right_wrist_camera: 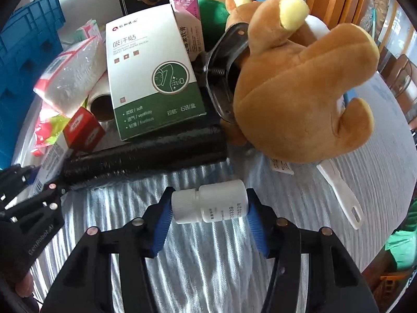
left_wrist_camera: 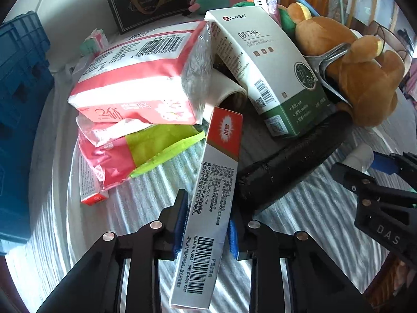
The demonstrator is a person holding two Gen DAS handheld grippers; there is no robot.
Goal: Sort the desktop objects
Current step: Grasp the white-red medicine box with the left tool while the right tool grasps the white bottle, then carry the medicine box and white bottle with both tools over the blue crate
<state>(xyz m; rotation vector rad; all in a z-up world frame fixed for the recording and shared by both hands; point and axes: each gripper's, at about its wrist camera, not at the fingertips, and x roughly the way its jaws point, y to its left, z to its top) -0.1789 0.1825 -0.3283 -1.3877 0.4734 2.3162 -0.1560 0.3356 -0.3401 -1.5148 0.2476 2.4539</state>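
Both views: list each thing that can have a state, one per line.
left gripper: shut on the long box, which is tilted
right gripper: shut on the white bottle, capped, lying sideways
green-white box: closed, leaning on the pile
tissue pack: sealed, on top of other packs
tape roll: on its side
plush bear: toppled against a metal clamp

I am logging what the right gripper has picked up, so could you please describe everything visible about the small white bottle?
The white bottle looks like smooth plastic, with a ribbed screw cap on its left end and a wider body bearing small dark printed digits. It lies on its side, held crosswise in the right gripper, whose jaws press blue pads against its cap end and base. It sits over the striped cloth, in front of the black roll; whether it touches the cloth is unclear.
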